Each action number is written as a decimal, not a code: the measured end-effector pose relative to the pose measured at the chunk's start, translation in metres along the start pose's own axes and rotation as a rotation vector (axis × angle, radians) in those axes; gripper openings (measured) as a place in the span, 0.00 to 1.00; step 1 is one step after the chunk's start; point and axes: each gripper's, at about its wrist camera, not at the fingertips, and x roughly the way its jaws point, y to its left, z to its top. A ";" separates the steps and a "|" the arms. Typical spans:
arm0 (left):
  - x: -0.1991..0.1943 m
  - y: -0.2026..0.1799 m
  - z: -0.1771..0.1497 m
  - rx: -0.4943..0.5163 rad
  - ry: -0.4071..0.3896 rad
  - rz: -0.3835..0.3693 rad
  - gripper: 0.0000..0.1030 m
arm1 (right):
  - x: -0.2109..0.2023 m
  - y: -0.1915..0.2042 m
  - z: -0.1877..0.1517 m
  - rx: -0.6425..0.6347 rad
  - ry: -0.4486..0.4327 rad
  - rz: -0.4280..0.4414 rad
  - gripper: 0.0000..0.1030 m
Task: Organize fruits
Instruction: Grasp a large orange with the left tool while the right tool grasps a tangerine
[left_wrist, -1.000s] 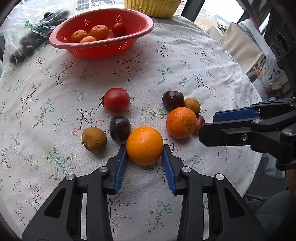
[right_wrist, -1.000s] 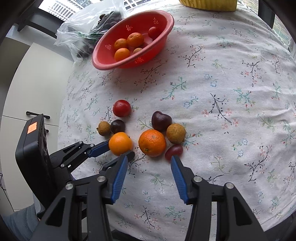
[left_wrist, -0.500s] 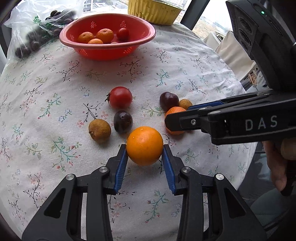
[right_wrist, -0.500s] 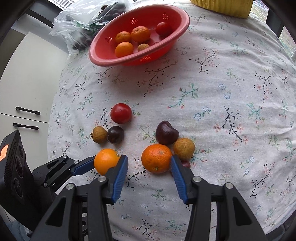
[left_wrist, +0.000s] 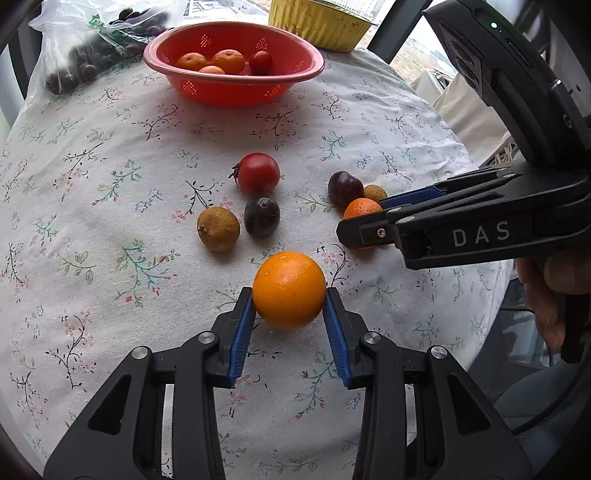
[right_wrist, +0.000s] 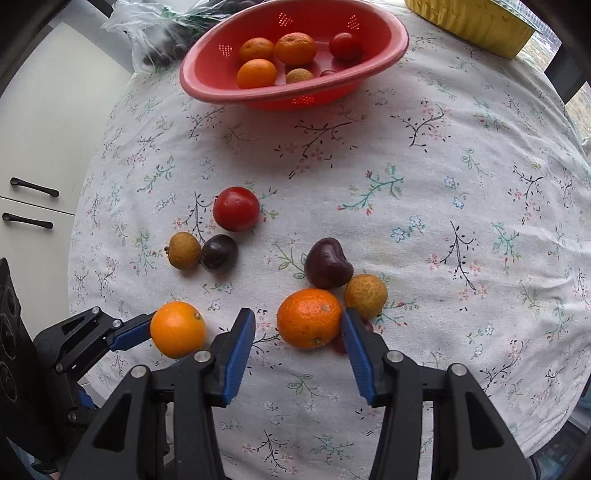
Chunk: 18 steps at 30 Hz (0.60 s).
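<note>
Left tool (left_wrist: 289, 314): blue pads pressed on both sides of a smooth round orange (left_wrist: 289, 290), seemingly just clear of the counter (left_wrist: 92, 258).
Right tool (right_wrist: 298, 345): pointing steeply down, jaws apart around a dimpled mandarin (right_wrist: 309, 318); right pad touching it, left pad clear.
Mandarin's long axis: none evident.
Beyond: red colander (right_wrist: 207, 79) with fruit, far off.
</note>
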 end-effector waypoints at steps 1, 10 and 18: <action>0.000 -0.001 0.001 0.000 -0.001 0.000 0.34 | 0.000 0.002 0.000 -0.017 0.000 -0.010 0.51; -0.001 -0.001 0.001 0.000 -0.008 0.001 0.34 | -0.004 -0.003 -0.004 -0.020 -0.004 -0.009 0.37; -0.006 -0.001 0.003 0.006 -0.019 0.001 0.34 | -0.025 -0.011 -0.011 0.004 -0.056 0.061 0.37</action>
